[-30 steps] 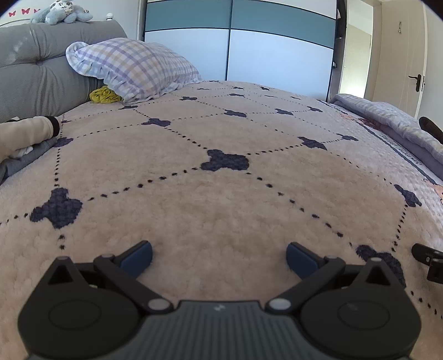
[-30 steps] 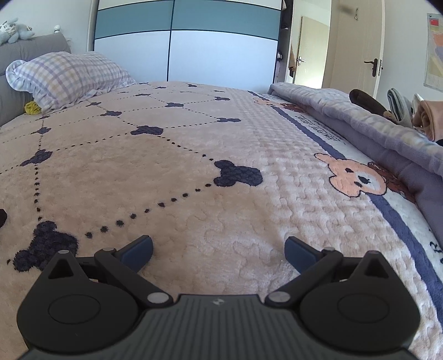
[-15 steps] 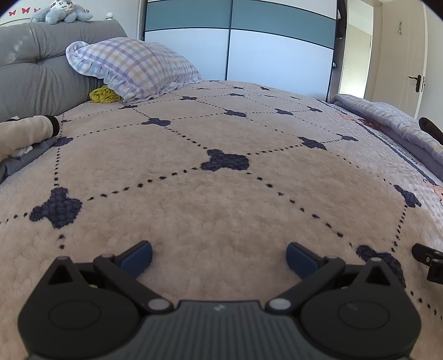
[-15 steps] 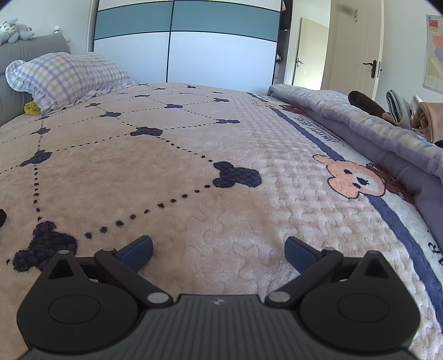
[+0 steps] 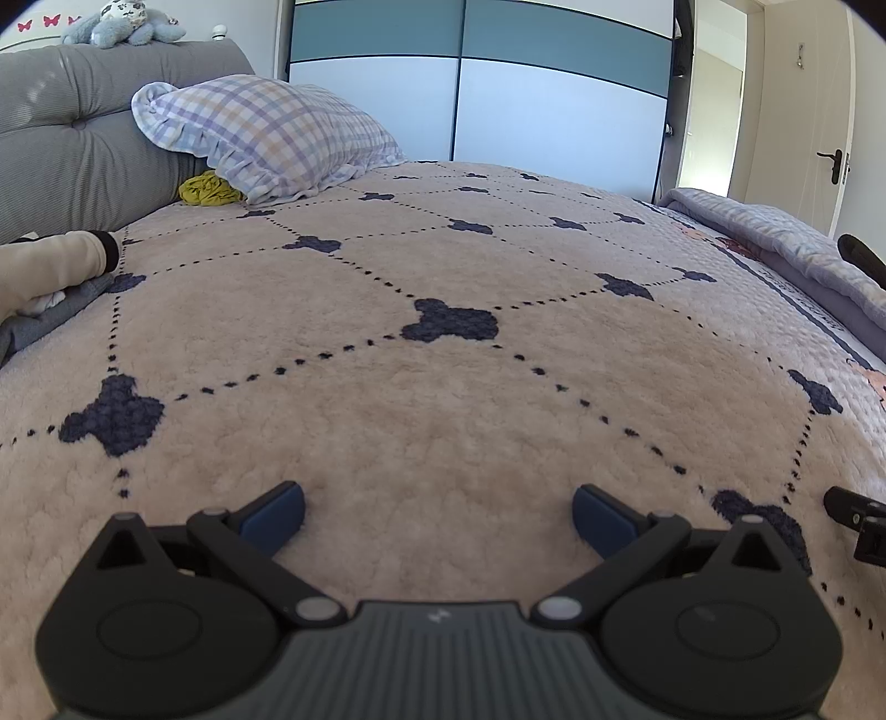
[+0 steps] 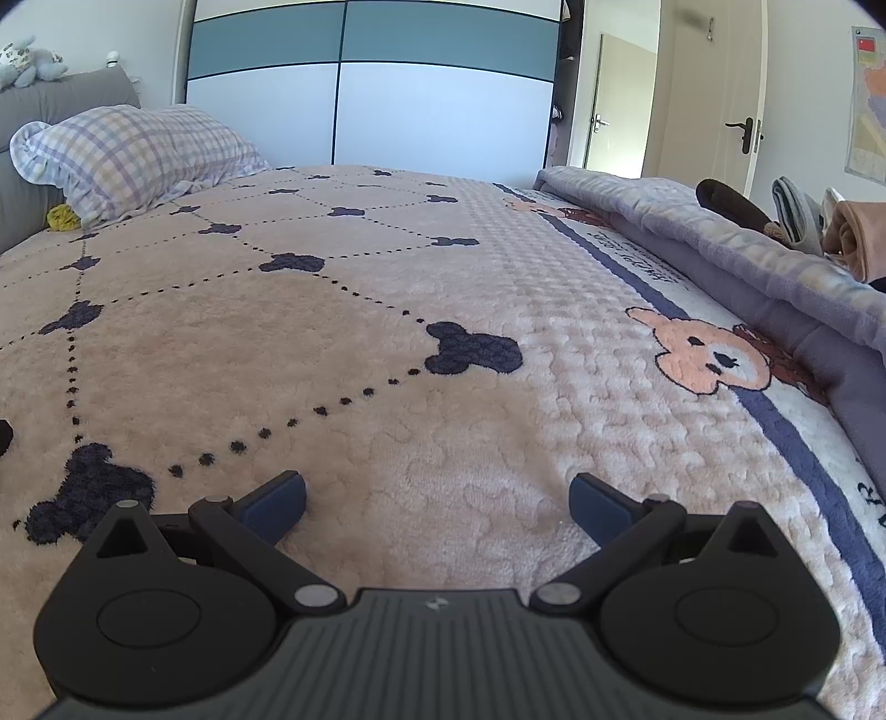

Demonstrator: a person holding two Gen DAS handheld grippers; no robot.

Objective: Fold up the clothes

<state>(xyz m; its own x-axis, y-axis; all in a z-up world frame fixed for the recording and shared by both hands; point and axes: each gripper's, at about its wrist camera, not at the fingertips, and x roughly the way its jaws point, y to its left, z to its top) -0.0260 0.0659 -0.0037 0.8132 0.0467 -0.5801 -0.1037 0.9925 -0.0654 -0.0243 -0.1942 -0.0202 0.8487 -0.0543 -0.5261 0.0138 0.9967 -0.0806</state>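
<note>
The clothes I am to fold lie at the bed's edges. At the left edge, near the headboard, a cream sleeve with a dark cuff [image 5: 61,260] rests on a grey garment [image 5: 44,315]. Along the right edge a second heap shows from my right gripper's camera: a dark brown piece [image 6: 731,202], a grey folded piece [image 6: 794,213] and a tan piece [image 6: 861,243], all sitting on the far side of a rolled lilac quilt [image 6: 692,232] that runs along that edge. A small yellow cloth [image 5: 207,189] is tucked under the checked pillow [image 5: 266,135] at the headboard end.

My left gripper [image 5: 437,518] has its blue pads [image 5: 274,515] spread wide with nothing between them, low over the pink fleece blanket [image 5: 443,399] near the bed's front edge. My right gripper [image 6: 437,501] is likewise spread wide and empty, low over the same blanket toward the right side, close to the blue stripe and the bear print [image 6: 709,357]. A bit of its black frame shows at the right border of the left camera's view, just beside my left gripper.

Beyond the bed stand the grey padded headboard [image 5: 72,149] with a plush toy [image 5: 122,25] on top, the blue and white sliding wardrobe [image 6: 371,88], and a door [image 6: 714,94] past the far right corner.
</note>
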